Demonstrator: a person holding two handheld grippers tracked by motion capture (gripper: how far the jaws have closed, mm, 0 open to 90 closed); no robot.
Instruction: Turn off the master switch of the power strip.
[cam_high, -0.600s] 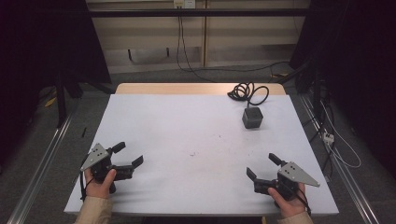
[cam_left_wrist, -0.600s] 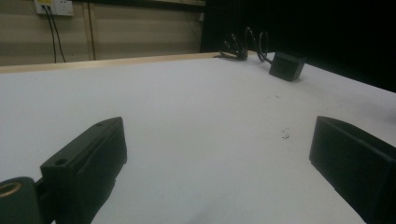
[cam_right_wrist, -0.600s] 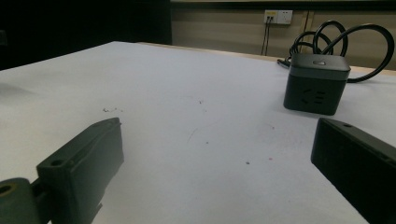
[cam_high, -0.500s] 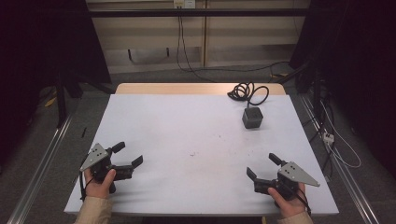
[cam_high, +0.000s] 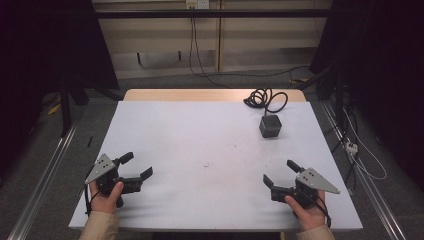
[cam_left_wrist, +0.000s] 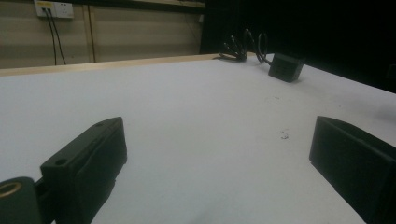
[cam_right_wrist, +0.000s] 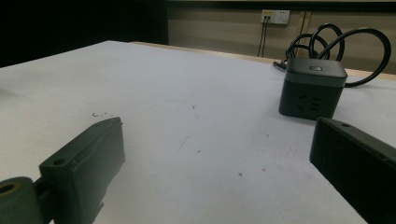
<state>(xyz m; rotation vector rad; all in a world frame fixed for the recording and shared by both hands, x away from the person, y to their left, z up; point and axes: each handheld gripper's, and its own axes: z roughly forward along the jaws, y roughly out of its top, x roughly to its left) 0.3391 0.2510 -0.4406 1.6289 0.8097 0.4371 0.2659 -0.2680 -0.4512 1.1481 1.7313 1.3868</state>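
A dark grey cube-shaped power socket stands on the white table top at the back right, its black cable coiled behind it. The cube shows ahead and to the right in the right gripper view, and far off as the cube in the left gripper view. My left gripper rests near the front left of the table, held by a hand, jaws wide apart with nothing between them. At the front right my right gripper is open too, empty, well short of the cube.
Cables and a small white plug block lie on the floor right of the table. A wall socket sits on the back wall. Metal rails run along the floor at the left. Faint marks dot the table middle.
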